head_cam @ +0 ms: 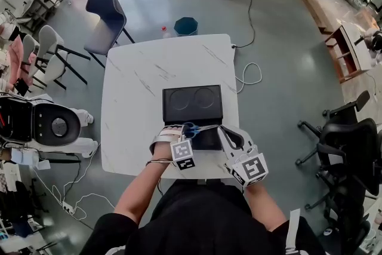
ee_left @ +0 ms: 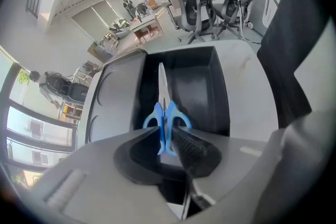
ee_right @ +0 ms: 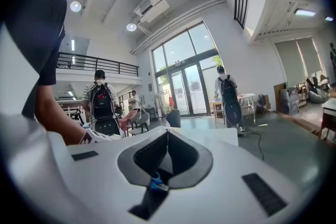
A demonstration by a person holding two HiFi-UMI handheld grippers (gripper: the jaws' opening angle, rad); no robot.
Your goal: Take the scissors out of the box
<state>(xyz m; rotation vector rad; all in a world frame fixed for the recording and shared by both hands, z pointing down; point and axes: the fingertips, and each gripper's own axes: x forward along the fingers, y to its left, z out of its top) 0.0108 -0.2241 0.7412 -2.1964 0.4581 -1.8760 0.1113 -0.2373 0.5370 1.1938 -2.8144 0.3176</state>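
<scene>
The scissors (ee_left: 161,86) have blue handles and silver blades. They hang over the open black box (ee_left: 207,86), blades pointing away from the camera. My left gripper (ee_left: 164,132) is shut on the handles, and in the head view the left gripper (head_cam: 185,133) sits at the near end of the box (head_cam: 209,139) with the blue handles (head_cam: 190,128) showing at its tips. The box's lid (head_cam: 192,104) lies open flat on the far side. My right gripper (head_cam: 231,137) rests just right of the box, its jaws together with nothing between them, as the right gripper view (ee_right: 166,150) shows.
The box stands on a white marble table (head_cam: 137,92). Beyond the table are a dark chair (head_cam: 106,16), a blue bin (head_cam: 186,25) and a floor cable (head_cam: 248,71). An office chair (head_cam: 346,140) is at the right, a black-and-white machine (head_cam: 54,125) at the left.
</scene>
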